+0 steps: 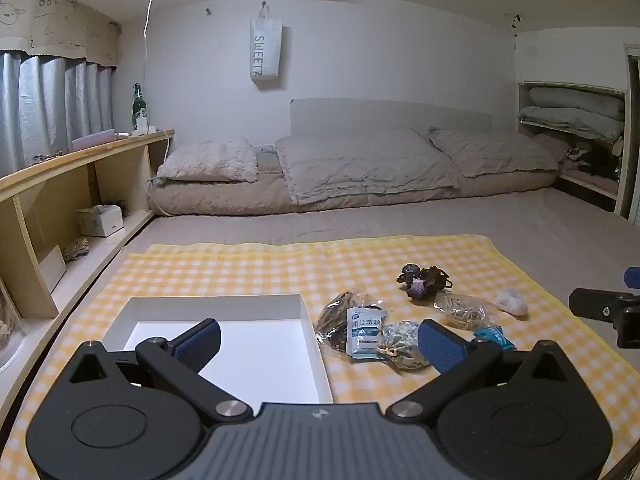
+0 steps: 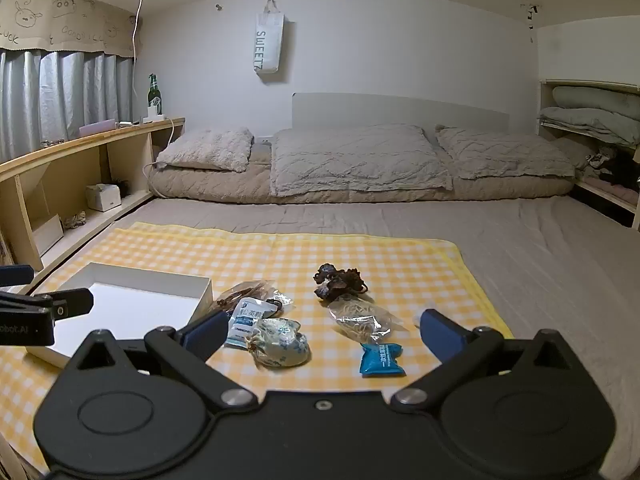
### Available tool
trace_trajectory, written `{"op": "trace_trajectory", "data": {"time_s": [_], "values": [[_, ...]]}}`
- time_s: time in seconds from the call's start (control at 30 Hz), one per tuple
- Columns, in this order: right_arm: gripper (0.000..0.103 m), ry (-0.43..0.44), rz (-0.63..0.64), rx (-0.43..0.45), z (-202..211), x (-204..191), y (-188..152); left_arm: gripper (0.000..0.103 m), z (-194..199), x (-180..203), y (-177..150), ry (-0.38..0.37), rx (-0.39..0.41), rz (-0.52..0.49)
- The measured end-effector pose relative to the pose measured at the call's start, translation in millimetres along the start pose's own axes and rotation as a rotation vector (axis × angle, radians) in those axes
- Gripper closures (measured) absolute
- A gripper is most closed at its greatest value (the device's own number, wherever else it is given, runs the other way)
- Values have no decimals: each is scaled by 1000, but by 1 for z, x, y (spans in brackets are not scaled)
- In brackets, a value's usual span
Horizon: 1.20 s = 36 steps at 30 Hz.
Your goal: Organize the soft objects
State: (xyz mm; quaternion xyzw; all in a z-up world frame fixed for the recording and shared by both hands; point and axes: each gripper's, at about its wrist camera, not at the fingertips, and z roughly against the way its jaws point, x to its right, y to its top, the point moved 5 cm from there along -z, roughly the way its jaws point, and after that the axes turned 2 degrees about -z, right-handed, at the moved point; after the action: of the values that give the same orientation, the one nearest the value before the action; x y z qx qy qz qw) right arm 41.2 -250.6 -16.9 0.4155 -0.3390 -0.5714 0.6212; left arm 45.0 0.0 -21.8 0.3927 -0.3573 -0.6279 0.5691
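An empty white box (image 1: 224,344) (image 2: 132,304) sits on the yellow checked cloth (image 1: 280,268) (image 2: 280,256). To its right lie a white medicine sachet (image 1: 366,330) (image 2: 248,318), a floral cloth pouch (image 1: 400,344) (image 2: 280,342), a clear bag of brown items (image 1: 336,312) (image 2: 244,294), a clear bag of rubber bands (image 1: 464,310) (image 2: 364,318), a blue packet (image 1: 494,336) (image 2: 380,358), dark hair ties (image 1: 424,280) (image 2: 338,280) and a white fluffy lump (image 1: 510,300). My left gripper (image 1: 320,344) is open over the box's right edge. My right gripper (image 2: 324,332) is open above the pouch and blue packet.
Pillows (image 2: 352,160) and a rolled quilt (image 2: 360,192) line the far wall. A wooden shelf (image 1: 80,184) runs along the left with a tissue box (image 1: 100,220) and a green bottle (image 1: 139,106). Folded bedding (image 2: 592,116) fills a shelf at right.
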Motion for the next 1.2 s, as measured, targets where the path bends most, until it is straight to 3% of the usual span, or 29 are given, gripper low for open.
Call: {"op": "trace_trajectory", "data": {"time_s": [1.2], "values": [[0, 2, 2, -8, -1, -2, -1, 0, -3, -1, -6, -1, -2, -13]]}}
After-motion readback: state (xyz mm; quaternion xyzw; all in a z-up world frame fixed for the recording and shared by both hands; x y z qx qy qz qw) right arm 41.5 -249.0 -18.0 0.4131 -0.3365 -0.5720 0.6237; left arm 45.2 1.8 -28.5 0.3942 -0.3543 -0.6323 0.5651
